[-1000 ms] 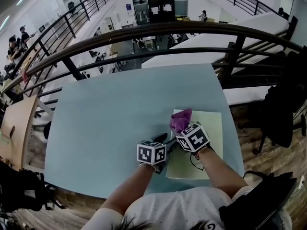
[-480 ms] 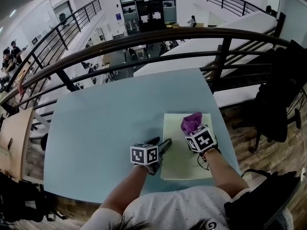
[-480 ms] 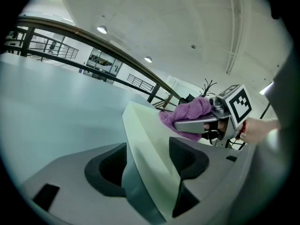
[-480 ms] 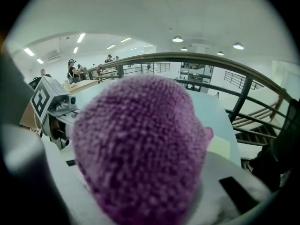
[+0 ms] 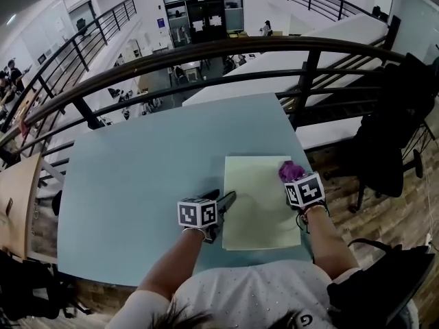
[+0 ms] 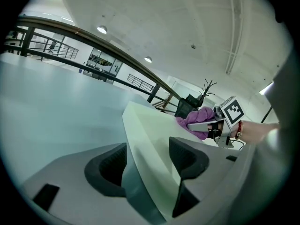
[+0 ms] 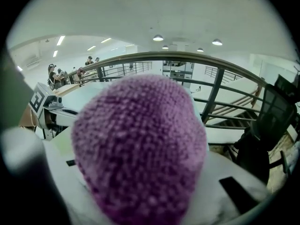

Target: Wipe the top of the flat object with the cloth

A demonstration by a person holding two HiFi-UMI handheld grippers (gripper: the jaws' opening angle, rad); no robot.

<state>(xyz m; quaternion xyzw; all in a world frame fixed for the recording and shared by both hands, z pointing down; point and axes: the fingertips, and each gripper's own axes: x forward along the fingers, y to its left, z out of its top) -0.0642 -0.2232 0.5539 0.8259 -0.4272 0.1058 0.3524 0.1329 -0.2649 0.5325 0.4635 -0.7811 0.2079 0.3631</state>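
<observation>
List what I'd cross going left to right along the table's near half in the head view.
bare table → left gripper, clamped on the sheet's left edge → pale green flat sheet → purple cloth, held in the right gripper at the sheet's right edge → dark chair off the table.

Table (image 5: 137, 184): flat object (image 5: 257, 204) lies on its right half, toward the front. Left gripper (image 5: 228, 197) clamps its left edge. Cloth (image 5: 291, 169), in right gripper (image 5: 295, 179), sits at its right edge. Railing (image 5: 206, 52) behind table.
</observation>
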